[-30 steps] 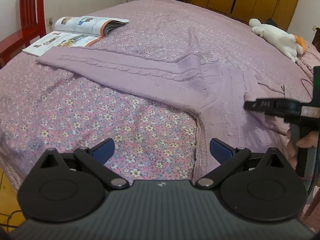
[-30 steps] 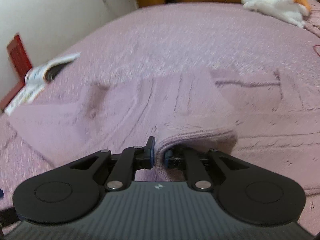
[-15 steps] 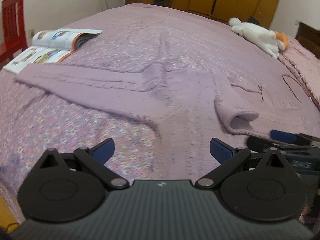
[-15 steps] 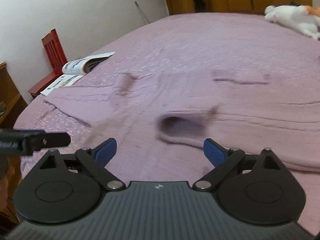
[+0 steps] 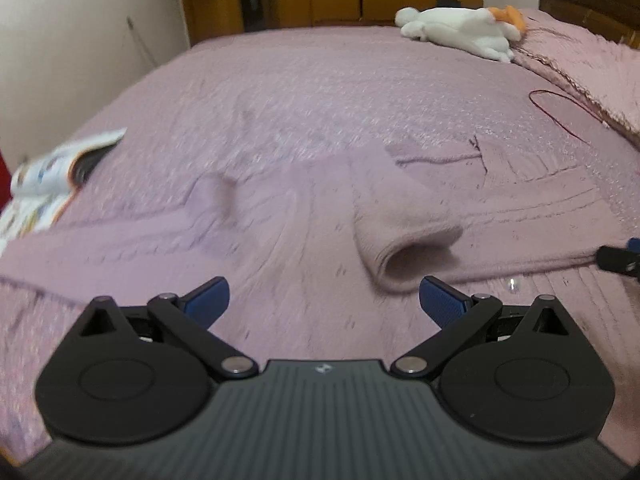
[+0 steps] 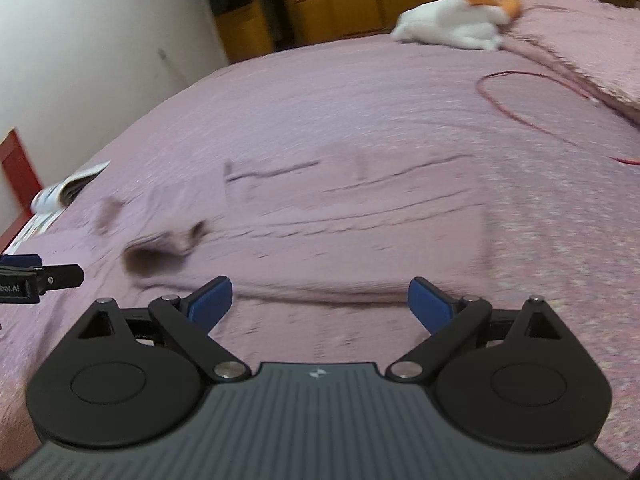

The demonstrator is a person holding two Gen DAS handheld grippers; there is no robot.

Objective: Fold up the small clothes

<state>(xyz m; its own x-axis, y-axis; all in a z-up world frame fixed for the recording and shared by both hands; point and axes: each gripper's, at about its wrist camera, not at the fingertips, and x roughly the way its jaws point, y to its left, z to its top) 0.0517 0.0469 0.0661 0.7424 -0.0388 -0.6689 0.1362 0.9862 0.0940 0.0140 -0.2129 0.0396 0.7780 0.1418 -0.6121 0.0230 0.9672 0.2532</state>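
One sleeve (image 5: 400, 236) is lying folded across the mauve sweater (image 5: 280, 240) on the bed (image 5: 320, 80); left tongs (image 5: 324, 300) and right tongs (image 6: 320, 302) are hovering released, further folds remaining.

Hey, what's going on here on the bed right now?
A person is folding a pink knit sweater spread on the bed, with a hand-held gripper in each hand. One sleeve lies folded across the body; the other stretches out flat toward a magazine. The left hand-held gripper and the right hand-held gripper are both open and empty above the sweater.
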